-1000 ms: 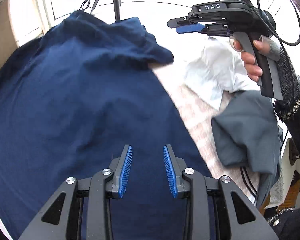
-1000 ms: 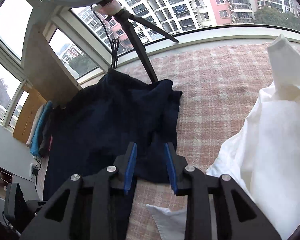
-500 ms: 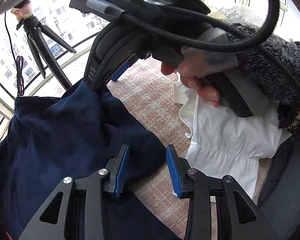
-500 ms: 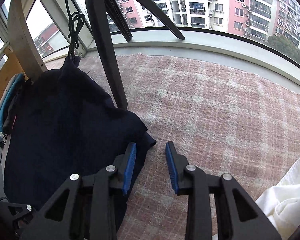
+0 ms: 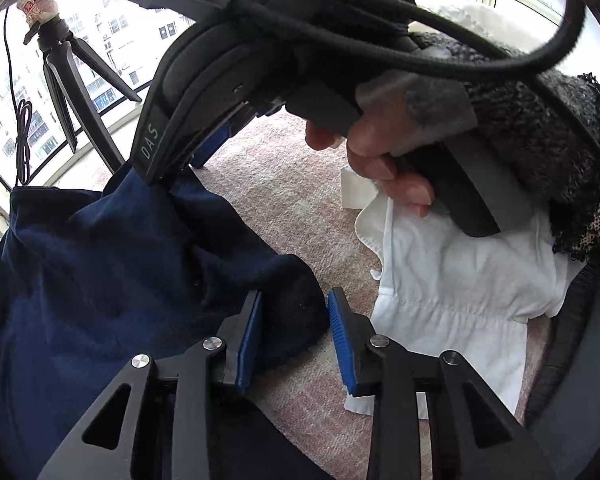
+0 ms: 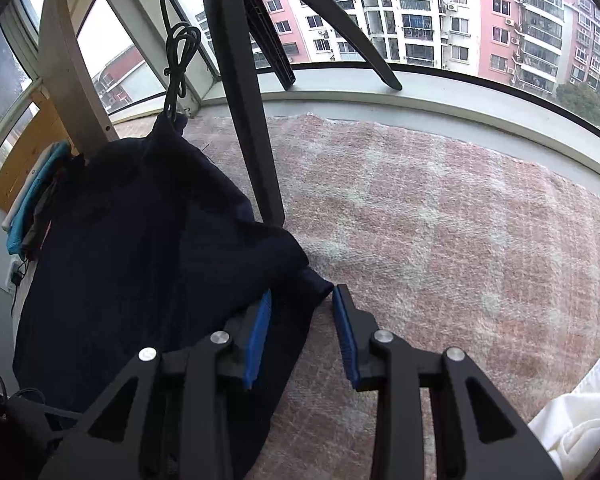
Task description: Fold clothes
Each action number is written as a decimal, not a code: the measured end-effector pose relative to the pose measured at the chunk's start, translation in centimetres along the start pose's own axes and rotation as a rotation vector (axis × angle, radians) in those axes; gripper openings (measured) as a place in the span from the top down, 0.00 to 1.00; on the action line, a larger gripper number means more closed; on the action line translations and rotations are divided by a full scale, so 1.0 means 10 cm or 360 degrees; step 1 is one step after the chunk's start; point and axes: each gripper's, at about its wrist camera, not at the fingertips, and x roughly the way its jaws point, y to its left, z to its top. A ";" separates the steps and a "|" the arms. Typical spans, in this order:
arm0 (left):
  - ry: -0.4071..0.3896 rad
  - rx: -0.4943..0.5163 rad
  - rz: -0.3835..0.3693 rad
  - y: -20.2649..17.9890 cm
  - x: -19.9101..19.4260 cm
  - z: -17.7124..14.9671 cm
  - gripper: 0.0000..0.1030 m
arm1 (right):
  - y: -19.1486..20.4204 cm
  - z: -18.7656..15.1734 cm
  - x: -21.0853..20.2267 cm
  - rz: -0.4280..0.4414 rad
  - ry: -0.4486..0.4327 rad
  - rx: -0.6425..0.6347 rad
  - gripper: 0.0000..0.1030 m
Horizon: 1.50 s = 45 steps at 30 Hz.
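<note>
A navy blue garment point(image 5: 92, 280) lies spread on a pink plaid cloth point(image 5: 284, 208); it also shows in the right wrist view point(image 6: 140, 248). My left gripper point(image 5: 294, 320) is open, its blue pads on either side of the garment's right corner. My right gripper point(image 6: 300, 320) is open around another edge fold of the garment. In the left wrist view the right gripper point(image 5: 172, 168) reaches down onto the garment's far edge, held in a hand.
A white garment point(image 5: 452, 280) lies crumpled to the right, also at the lower right of the right wrist view point(image 6: 580, 420). A black tripod point(image 6: 244, 100) stands at the garment's far edge. A window ledge point(image 6: 420, 96) borders the cloth. Folded clothes point(image 6: 32, 200) are stacked far left.
Both grippers have moved down and in towards the navy garment's right edge. Their open pads now straddle its folds. The right gripper now fills the top of the left view.
</note>
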 end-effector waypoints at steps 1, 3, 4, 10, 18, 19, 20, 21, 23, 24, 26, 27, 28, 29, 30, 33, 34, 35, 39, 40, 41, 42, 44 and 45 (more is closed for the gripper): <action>-0.0003 0.0001 0.0008 0.02 0.00 -0.01 0.85 | 0.00 -0.01 0.00 0.0028 0.0002 0.0002 0.82; -0.0007 -0.0002 0.0024 0.06 -0.01 -0.02 0.93 | 0.00 -0.03 0.03 0.0075 0.0026 0.0009 0.98; -0.0004 -0.0045 -0.0010 0.12 -0.02 -0.03 0.93 | 0.02 -0.08 -0.05 0.0076 0.0008 0.0001 0.98; -0.0074 -0.0259 -0.0211 0.44 -0.24 -0.11 0.94 | -0.15 -0.15 -0.61 0.0004 -0.0295 0.0164 0.98; -0.0044 -0.0374 -0.0333 0.64 -0.04 -0.05 0.94 | -0.41 -0.24 -0.46 -0.0137 -0.0165 0.0346 0.98; -0.0054 -0.0383 -0.0348 0.65 -0.06 -0.06 0.94 | -0.43 -0.25 -0.43 -0.0134 -0.0148 0.0354 0.98; -0.0065 -0.0393 -0.0364 0.67 -0.09 -0.07 0.94 | -0.45 -0.25 -0.41 -0.0129 -0.0137 0.0362 0.98; -0.0077 -0.0404 -0.0380 0.68 -0.12 -0.08 0.94 | -0.44 -0.25 -0.48 -0.0090 -0.0183 0.0377 0.98; -0.0147 -0.0484 -0.0453 0.72 -0.25 -0.08 0.94 | -0.42 -0.24 -0.63 -0.0011 -0.0276 0.0407 0.98; -0.0184 -0.0527 -0.0490 0.74 -0.31 -0.09 0.94 | -0.39 -0.25 -0.75 0.0032 -0.0357 0.0422 0.98; -0.0162 -0.0557 -0.0471 0.80 -0.27 -0.09 0.94 | -0.34 -0.25 -0.91 0.0036 -0.0459 0.0419 0.98; -0.0144 -0.0556 -0.0437 0.81 -0.23 -0.09 0.94 | -0.32 -0.25 -0.96 0.0028 -0.0490 0.0411 0.98; -0.0120 -0.0565 -0.0428 0.82 -0.18 -0.10 0.94 | -0.31 -0.24 -0.94 0.0012 -0.0461 0.0400 0.98; -0.0101 -0.0592 -0.0431 0.85 -0.15 -0.11 0.94 | -0.31 -0.24 -0.90 -0.0010 -0.0426 0.0398 0.98; -0.0106 -0.0628 -0.0442 0.88 -0.15 -0.14 0.94 | -0.31 -0.24 -0.88 -0.0010 -0.0412 0.0409 0.98; -0.0155 -0.0704 -0.0472 0.97 -0.26 -0.18 0.94 | -0.29 -0.24 -0.91 0.0034 -0.0455 0.0461 0.98; -0.0176 -0.0723 -0.0479 0.99 -0.30 -0.20 0.94 | -0.26 -0.23 -0.93 0.0036 -0.0467 0.0455 0.98; -0.0189 -0.0736 -0.0469 1.01 -0.34 -0.21 0.94 | -0.21 -0.21 -0.94 0.0034 -0.0476 0.0440 0.98; -0.0247 -0.0817 -0.0423 1.11 -0.52 -0.32 0.94 | 0.03 -0.13 -1.00 0.0026 -0.0511 0.0357 0.98; -0.0265 -0.0863 -0.0427 1.16 -0.56 -0.38 0.94 | 0.11 -0.11 -1.01 0.0036 -0.0520 0.0328 0.98; -0.0283 -0.0911 -0.0432 1.21 -0.61 -0.44 0.94 | 0.21 -0.08 -1.00 0.0039 -0.0527 0.0292 0.98; -0.0295 -0.0960 -0.0421 1.27 -0.64 -0.52 0.94 | 0.31 -0.05 -1.00 0.0042 -0.0534 0.0255 0.98; -0.0319 -0.1068 -0.0408 1.39 -0.69 -0.68 0.94 | 0.52 0.02 -0.97 0.0047 -0.0536 0.0170 0.98; -0.0331 -0.1127 -0.0411 1.45 -0.70 -0.76 0.94 | 0.65 0.07 -0.92 0.0046 -0.0527 0.0123 0.98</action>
